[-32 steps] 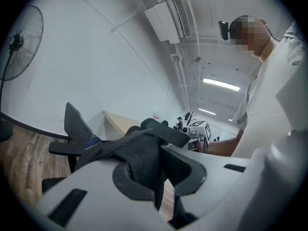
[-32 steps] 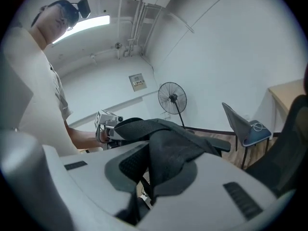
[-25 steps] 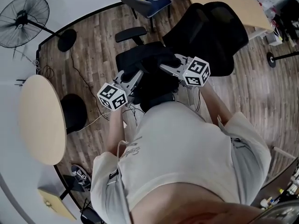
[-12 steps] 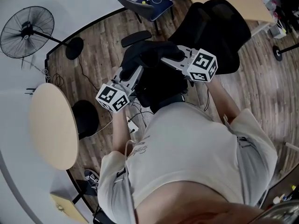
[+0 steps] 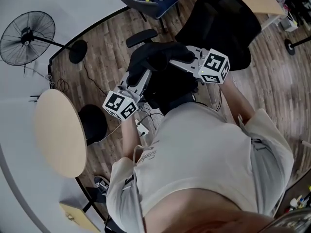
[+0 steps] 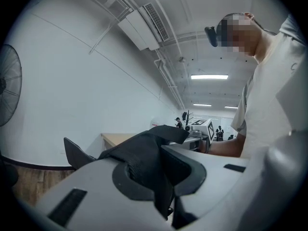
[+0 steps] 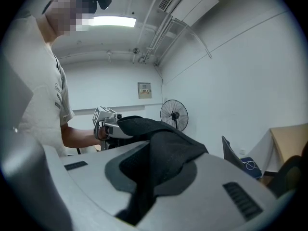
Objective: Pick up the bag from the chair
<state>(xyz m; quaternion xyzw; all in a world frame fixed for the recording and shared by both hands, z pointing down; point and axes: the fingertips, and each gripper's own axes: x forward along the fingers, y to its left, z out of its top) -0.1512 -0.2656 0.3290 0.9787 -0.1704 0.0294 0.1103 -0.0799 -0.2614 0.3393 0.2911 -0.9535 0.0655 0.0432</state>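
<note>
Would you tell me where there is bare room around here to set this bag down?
The round table's top at the left looks bare, as does the wooden floor between the fan's base and the office chair. Crowded: the floor by the person's feet, strewn with cables, and the small blue chair, already holding things.

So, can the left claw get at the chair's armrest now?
Probably not: the left claw is shut on the black bag, shared with the right claw, leaving nothing free for the armrest.
</note>
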